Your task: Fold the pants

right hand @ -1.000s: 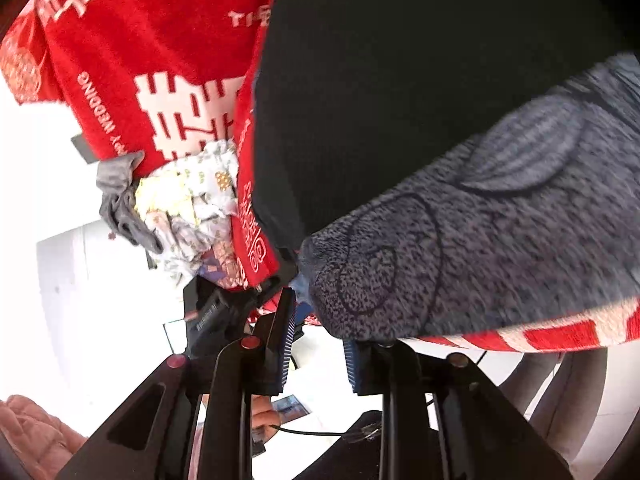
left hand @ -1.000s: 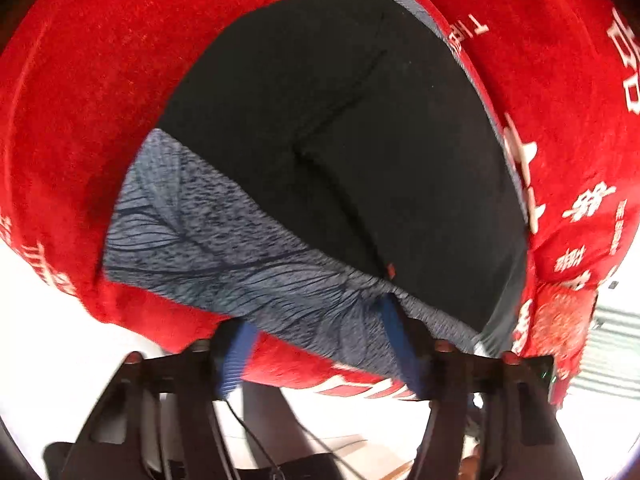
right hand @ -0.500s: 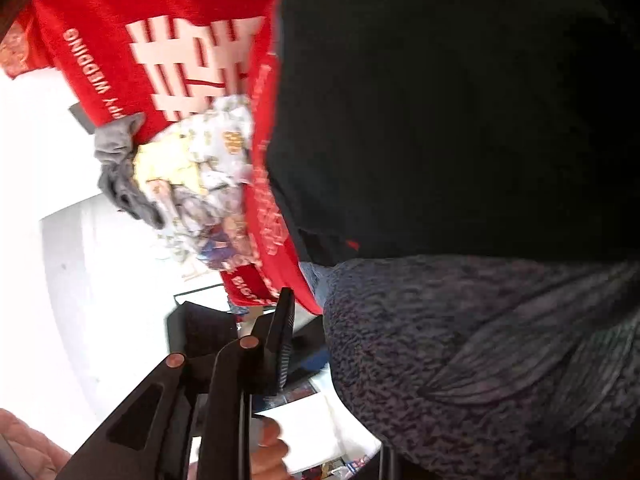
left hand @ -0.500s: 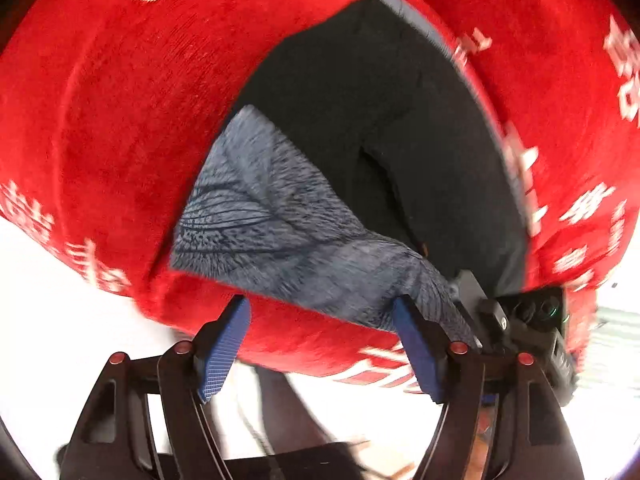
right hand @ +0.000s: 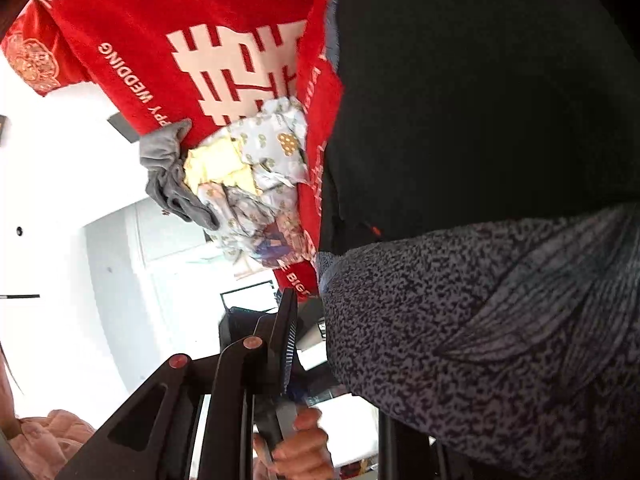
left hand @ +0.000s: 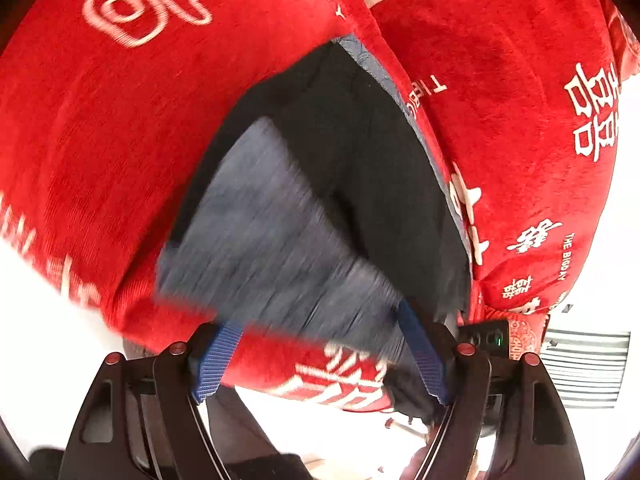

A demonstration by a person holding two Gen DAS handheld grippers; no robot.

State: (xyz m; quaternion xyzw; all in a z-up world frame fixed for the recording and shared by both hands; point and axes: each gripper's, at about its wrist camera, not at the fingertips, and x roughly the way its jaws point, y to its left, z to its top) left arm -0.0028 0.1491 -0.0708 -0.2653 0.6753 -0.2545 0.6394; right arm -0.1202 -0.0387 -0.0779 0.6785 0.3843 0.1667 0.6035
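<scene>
The pants [left hand: 360,184] are black with a grey patterned waistband and lie on a red blanket [left hand: 120,120]. In the left wrist view the grey band end [left hand: 272,248] is folded up over the black part, blurred by motion. My left gripper [left hand: 320,356] is open, its blue pads wide apart, and the cloth's corner lies against the right pad [left hand: 420,352]. In the right wrist view the grey band [right hand: 480,320] drapes over my right gripper and hides its right finger. Only the left finger [right hand: 286,336] shows.
The red blanket [right hand: 180,40] has white printed characters and covers the bed. A heap of patterned and grey clothes [right hand: 240,176] lies at its edge beside the pants. White floor and furniture lie beyond. A hand [right hand: 296,444] holds the other gripper's handle.
The grey band end has been carried up and over the black part, away from the blanket's edge. The left gripper's pads stay wide apart. The cloth has come to cover the right gripper's right finger.
</scene>
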